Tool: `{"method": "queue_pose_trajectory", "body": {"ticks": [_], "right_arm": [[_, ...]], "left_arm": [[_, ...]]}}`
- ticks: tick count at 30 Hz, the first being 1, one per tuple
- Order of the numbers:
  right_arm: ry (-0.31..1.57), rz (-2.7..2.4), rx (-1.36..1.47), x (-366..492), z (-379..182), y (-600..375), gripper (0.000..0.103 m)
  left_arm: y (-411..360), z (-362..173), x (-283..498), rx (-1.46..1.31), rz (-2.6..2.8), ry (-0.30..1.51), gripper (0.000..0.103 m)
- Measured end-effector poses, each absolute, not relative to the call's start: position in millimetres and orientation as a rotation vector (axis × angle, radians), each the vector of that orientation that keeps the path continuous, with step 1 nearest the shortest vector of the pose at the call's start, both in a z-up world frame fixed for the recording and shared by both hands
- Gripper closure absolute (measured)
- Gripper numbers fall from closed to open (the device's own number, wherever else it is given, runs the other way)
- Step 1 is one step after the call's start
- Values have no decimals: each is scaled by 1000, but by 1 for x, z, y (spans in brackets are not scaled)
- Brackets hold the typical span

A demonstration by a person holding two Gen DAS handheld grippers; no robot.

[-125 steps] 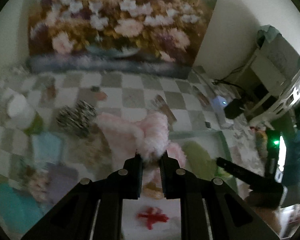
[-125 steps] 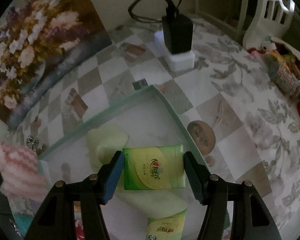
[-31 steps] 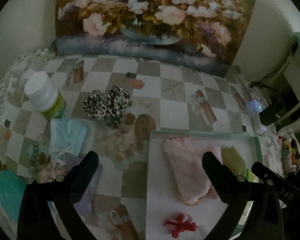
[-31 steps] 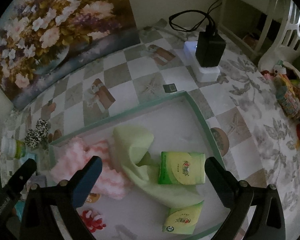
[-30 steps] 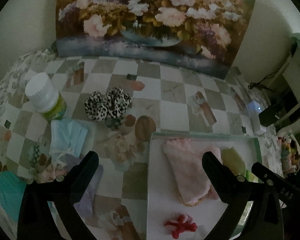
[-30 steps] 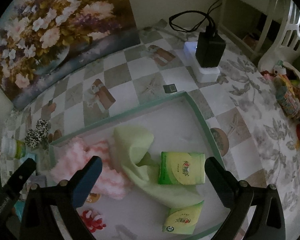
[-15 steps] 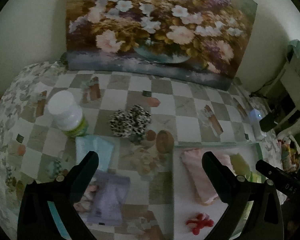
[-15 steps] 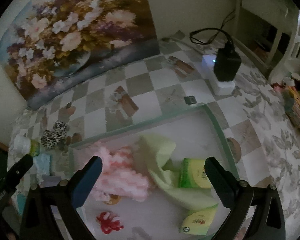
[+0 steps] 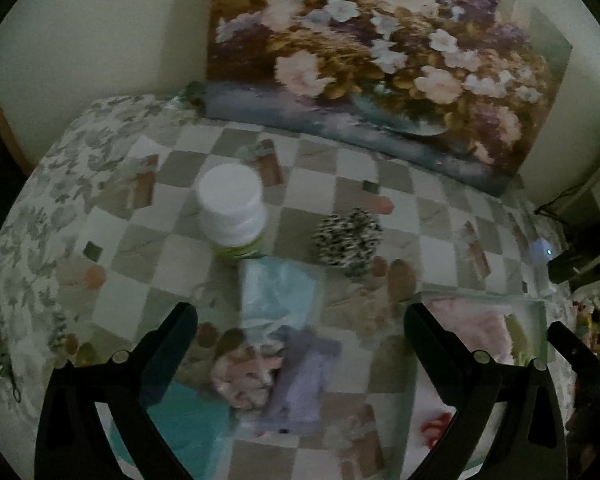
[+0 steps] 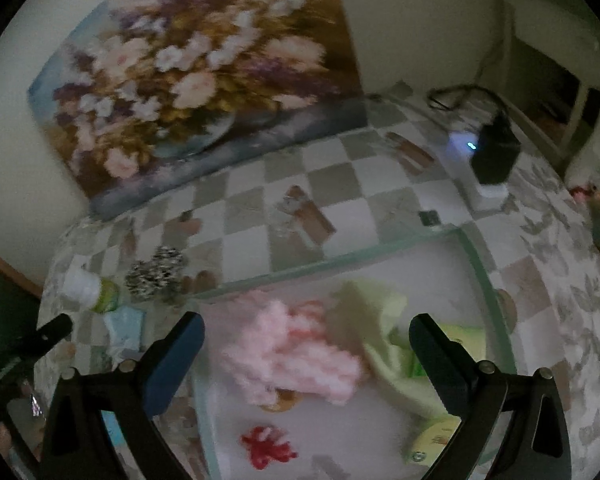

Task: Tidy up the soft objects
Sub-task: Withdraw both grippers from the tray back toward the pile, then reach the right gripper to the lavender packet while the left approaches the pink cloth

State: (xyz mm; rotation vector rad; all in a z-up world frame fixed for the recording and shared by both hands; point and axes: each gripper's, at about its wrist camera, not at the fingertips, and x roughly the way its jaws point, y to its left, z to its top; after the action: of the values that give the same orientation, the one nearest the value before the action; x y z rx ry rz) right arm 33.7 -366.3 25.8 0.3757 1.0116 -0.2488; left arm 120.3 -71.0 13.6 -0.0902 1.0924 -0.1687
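Grippers gaping, sorting half done
Left gripper (image 9: 300, 320) spread above pale blue cloth (image 9: 278, 292) outside tray (image 10: 476, 256); right gripper (image 10: 306, 332) empty over pink fluffy cloth (image 10: 296, 356).

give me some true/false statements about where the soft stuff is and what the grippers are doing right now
1. The pink fluffy cloth lies inside the tray. True.
2. The left gripper is clamped on the light blue cloth. False: it is open and holds nothing.
3. The leopard-print scrunchie sits on the tablecloth outside the tray. True.
4. The white-capped bottle stands in the tray. False: it stands on the tablecloth beside the scrunchie.
5. The right gripper is open. True.
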Motion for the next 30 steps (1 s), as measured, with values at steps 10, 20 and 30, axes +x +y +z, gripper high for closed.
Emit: {"method": "queue_pose_trajectory", "body": {"ticks": [10, 20, 30], "right_arm": [[1038, -115, 304, 49, 27, -308, 0], [1088, -26, 244, 63, 10, -261, 0], [1157, 37, 219, 77, -12, -228, 0]], "left_arm": [[-25, 4, 124, -189, -82, 1170, 0], [-7, -22, 134, -216, -20, 1237, 0], [-11, -39, 142, -184, -20, 1284, 0]]}}
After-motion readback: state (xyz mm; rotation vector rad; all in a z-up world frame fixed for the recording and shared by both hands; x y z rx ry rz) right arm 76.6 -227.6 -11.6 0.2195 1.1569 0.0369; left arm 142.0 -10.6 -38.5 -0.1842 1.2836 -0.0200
